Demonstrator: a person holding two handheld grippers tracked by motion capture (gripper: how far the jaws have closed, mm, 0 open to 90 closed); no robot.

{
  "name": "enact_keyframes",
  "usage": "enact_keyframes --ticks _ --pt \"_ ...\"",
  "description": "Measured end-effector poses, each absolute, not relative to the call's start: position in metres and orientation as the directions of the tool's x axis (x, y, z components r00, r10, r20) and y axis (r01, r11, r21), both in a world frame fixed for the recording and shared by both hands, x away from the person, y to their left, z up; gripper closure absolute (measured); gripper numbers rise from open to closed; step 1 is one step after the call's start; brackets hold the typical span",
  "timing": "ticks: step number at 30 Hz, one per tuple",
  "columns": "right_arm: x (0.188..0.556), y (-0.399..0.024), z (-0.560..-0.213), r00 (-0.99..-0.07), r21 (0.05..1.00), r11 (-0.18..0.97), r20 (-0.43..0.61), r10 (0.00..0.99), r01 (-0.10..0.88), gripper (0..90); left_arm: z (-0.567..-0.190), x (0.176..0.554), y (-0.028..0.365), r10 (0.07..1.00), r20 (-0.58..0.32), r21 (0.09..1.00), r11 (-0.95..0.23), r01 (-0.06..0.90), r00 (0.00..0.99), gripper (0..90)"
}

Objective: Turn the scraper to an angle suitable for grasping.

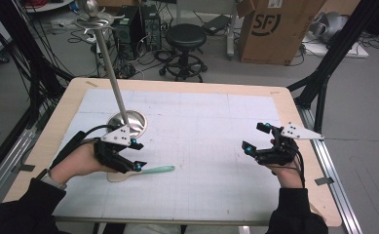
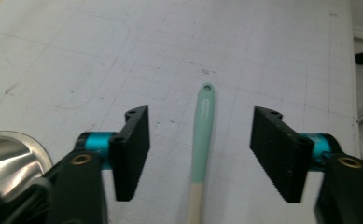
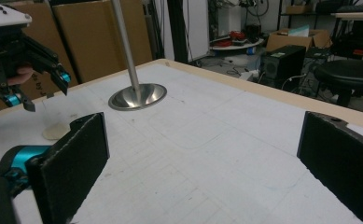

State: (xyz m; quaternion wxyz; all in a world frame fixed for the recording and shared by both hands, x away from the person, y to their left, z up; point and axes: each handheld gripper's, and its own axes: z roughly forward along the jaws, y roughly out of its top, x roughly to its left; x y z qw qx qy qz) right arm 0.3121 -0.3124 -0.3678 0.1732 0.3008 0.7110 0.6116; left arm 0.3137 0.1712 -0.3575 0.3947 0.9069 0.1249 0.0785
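Both tongs, left (image 1: pixel 137 155) and right (image 1: pixel 255 137), gape empty over the gridded white mat (image 1: pixel 201 146) beside floor clutter.

Even, soft overhead light fills my table (image 1: pixel 187 112), with faint shadows. The steel base (image 3: pixel 137 97) shows mild glare. My close jaws look slightly blurred and grainy.

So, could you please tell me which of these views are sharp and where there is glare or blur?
High view: soft overall, with a bright sheen on the stand's metal base. Left gripper view: the spatula is fairly crisp, while the left tool blurs at the lower edges. Right gripper view: the right tool is dark and soft, the background clearer.
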Motion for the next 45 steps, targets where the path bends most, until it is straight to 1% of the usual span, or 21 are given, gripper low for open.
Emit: enact_keyframes --ticks 2,3,5,7,8,9,10,12,15,17,21,27,28,29,33,38,39,40,42,43,45 --pt "0.313 -0.312 -0.367 -0.76 0.974 0.07 0.123 0.638 0.216 0.9 -0.361 0.315 0.166 0.258 0.072 0.721 -0.681 0.128 0.963 27.5" --pt "0.314 -0.311 -0.367 -0.763 0.975 0.067 0.123 0.634 0.213 0.9 -0.363 0.316 0.164 0.244 0.1 0.712 -0.694 0.102 0.965 26.8" --pt "0.316 -0.31 -0.366 -0.768 0.975 0.069 0.121 0.629 0.21 0.9 -0.365 0.317 0.163 0.239 0.111 0.695 -0.712 0.096 0.965 26.5" --pt "0.318 -0.308 -0.366 -0.771 0.975 0.071 0.121 0.625 0.211 0.9 -0.368 0.319 0.16 0.219 0.098 0.669 -0.737 0.099 0.971 26.5" --pt "0.319 -0.308 -0.366 -0.771 0.975 0.071 0.123 0.625 0.212 0.9 -0.37 0.321 0.159 0.188 0.086 0.662 -0.744 0.085 0.978 26.4" --pt "0.32 -0.307 -0.366 -0.773 0.975 0.071 0.122 0.623 0.211 0.9 -0.37 0.321 0.159 0.188 0.086 0.662 -0.744 0.085 0.978 26.2" --pt "0.321 -0.307 -0.366 -0.772 0.974 0.072 0.123 0.624 0.214 0.9 -0.371 0.323 0.158 0.164 0.086 0.661 -0.747 0.067 0.983 25.3" --pt "0.322 -0.307 -0.367 -0.771 0.973 0.07 0.128 0.624 0.219 0.9 -0.371 0.327 0.158 0.166 0.082 0.672 -0.737 0.069 0.983 24.3" --pt "0.323 -0.307 -0.367 -0.772 0.973 0.073 0.126 0.624 0.217 0.9 -0.374 0.331 0.157 0.176 0.052 0.659 -0.746 0.099 0.983 24.6" --pt "0.324 -0.307 -0.367 -0.769 0.973 0.07 0.128 0.626 0.22 0.9 -0.378 0.335 0.155 0.162 0.042 0.629 -0.771 0.1 0.986 25.9" --pt "0.324 -0.307 -0.366 -0.771 0.973 0.069 0.129 0.624 0.219 0.9 -0.381 0.339 0.153 0.172 0.029 0.619 -0.777 0.117 0.985 26.7" --pt "0.325 -0.306 -0.367 -0.777 0.973 0.071 0.132 0.616 0.221 0.9 -0.383 0.343 0.151 0.175 0.018 0.572 -0.81 0.133 0.984 28.5" --pt "0.325 -0.306 -0.367 -0.777 0.973 0.071 0.131 0.616 0.22 0.9 -0.383 0.343 0.151 0.175 0.018 0.572 -0.81 0.133 0.984 28.8" --pt "0.325 -0.305 -0.367 -0.776 0.972 0.071 0.134 0.616 0.224 0.9 -0.382 0.344 0.149 0.166 0.032 0.552 -0.825 0.121 0.986 28.9" --pt "0.325 -0.304 -0.367 -0.778 0.972 0.075 0.131 0.614 0.223 0.9 -0.383 0.345 0.145 0.157 0.02 0.529 -0.84 0.123 0.987 31.1" --pt "0.325 -0.304 -0.366 -0.78 0.972 0.078 0.128 0.612 0.22 0.9 -0.387 0.348 0.14 0.139 0.015 0.463 -0.879 0.117 0.99 33.1" --pt "0.325 -0.304 -0.367 -0.779 0.971 0.074 0.137 0.612 0.229 0.9 -0.388 0.348 0.14 0.14 0.008 0.455 -0.882 0.121 0.99 35.7" --pt "0.325 -0.304 -0.367 -0.779 0.971 0.074 0.137 0.612 0.229 0.9 -0.389 0.347 0.139 0.135 0.003 0.435 -0.892 0.12 0.991 35.7" --pt "0.326 -0.304 -0.367 -0.781 0.971 0.076 0.135 0.61 0.227 0.9 -0.391 0.346 0.136 0.12 0.014 0.396 -0.912 0.104 0.993 39.1" --pt "0.326 -0.304 -0.367 -0.78 0.972 0.075 0.133 0.612 0.224 0.9 -0.391 0.346 0.134 0.111 0.003 0.366 -0.925 0.102 0.994 40.9" --pt "0.326 -0.305 -0.367 -0.777 0.97 0.075 0.137 0.614 0.23 0.9 -0.392 0.345 0.132 0.111 -0.007 0.356 -0.928 0.106 0.994 45.3"
